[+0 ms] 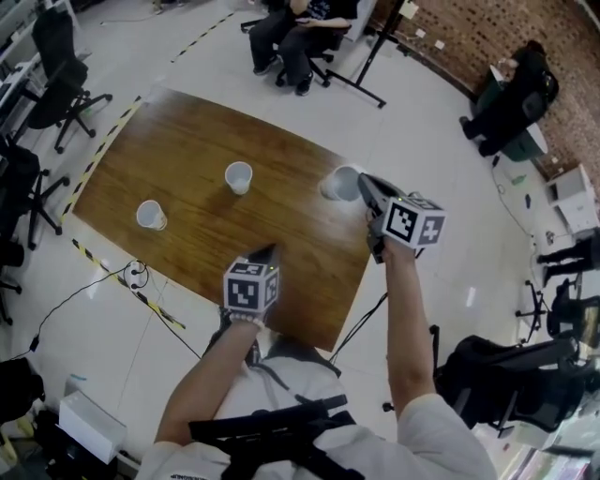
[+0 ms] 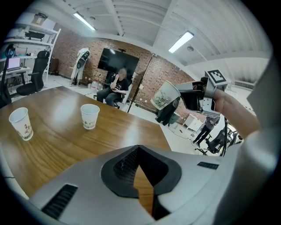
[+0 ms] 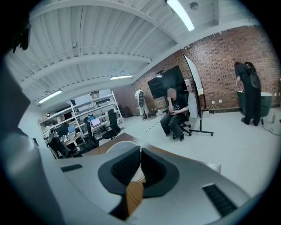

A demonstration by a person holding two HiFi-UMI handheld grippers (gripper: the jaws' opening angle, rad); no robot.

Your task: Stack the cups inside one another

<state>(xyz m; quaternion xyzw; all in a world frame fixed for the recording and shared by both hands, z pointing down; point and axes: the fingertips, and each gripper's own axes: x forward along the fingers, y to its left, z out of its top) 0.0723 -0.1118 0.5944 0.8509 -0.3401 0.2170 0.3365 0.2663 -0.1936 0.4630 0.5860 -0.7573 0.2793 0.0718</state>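
Observation:
Two white paper cups stand upright on the brown table point(image 1: 187, 141): one near its left edge point(image 1: 151, 216) point(image 2: 21, 123), one in the middle point(image 1: 238, 177) point(image 2: 89, 116). A third cup point(image 1: 339, 185) point(image 2: 165, 95) hangs tilted in the air over the table's right edge. My right gripper point(image 1: 364, 186) point(image 3: 140, 151) is shut on its rim, and a strip of the white wall point(image 3: 115, 148) shows behind the jaws. My left gripper point(image 1: 270, 251) point(image 2: 138, 148) hovers over the table's near edge, its tips together with nothing between them.
A seated person point(image 1: 302, 28) and a black stand point(image 1: 361, 66) are beyond the table's far side. Office chairs point(image 1: 54, 66) line the left. A cable point(image 1: 131, 277) lies on the floor by the near-left corner. A chair with a dark bag point(image 1: 502, 375) is at the right.

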